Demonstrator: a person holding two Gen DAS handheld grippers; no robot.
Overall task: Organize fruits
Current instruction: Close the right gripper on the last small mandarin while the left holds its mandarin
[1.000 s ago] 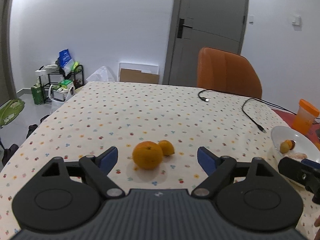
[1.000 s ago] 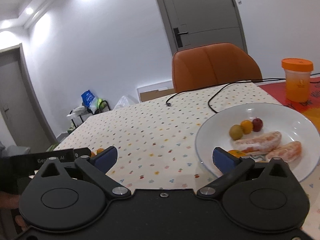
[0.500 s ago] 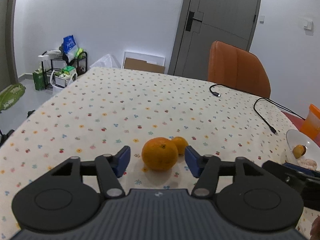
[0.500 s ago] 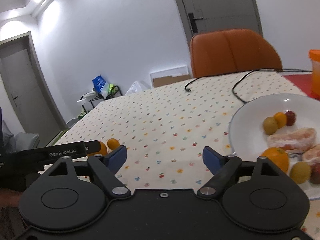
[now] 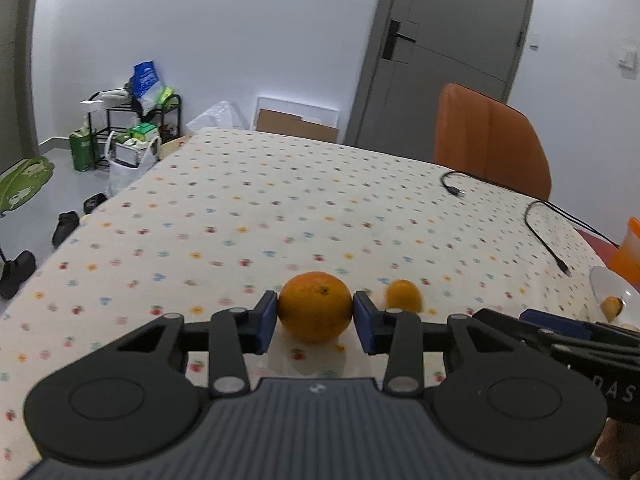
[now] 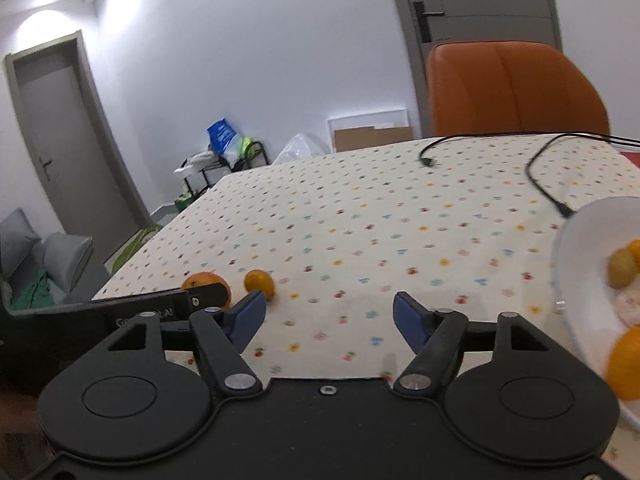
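In the left wrist view the left gripper (image 5: 315, 316), whose jaws have just been closing, pinches the large orange (image 5: 315, 306) on the tablecloth (image 5: 280, 216), likely to carry it to the plate (image 5: 610, 290); a small orange (image 5: 403, 295) sits just beside. In the right wrist view the right gripper (image 6: 329, 314), jaws narrowing but spread on nothing, faces that small orange (image 6: 260, 282), the plate (image 6: 576, 280) at right

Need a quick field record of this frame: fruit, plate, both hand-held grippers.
large orange: on the tablecloth, between the left pads
small orange: on the cloth, just right of the large one, free
plate: white, right edge of table, holds several fruits and peeled segments
left hand-held gripper: jaws just closed in, pads against the large orange
right hand-held gripper: jaws just narrowed, nothing between them, small orange near its left pad
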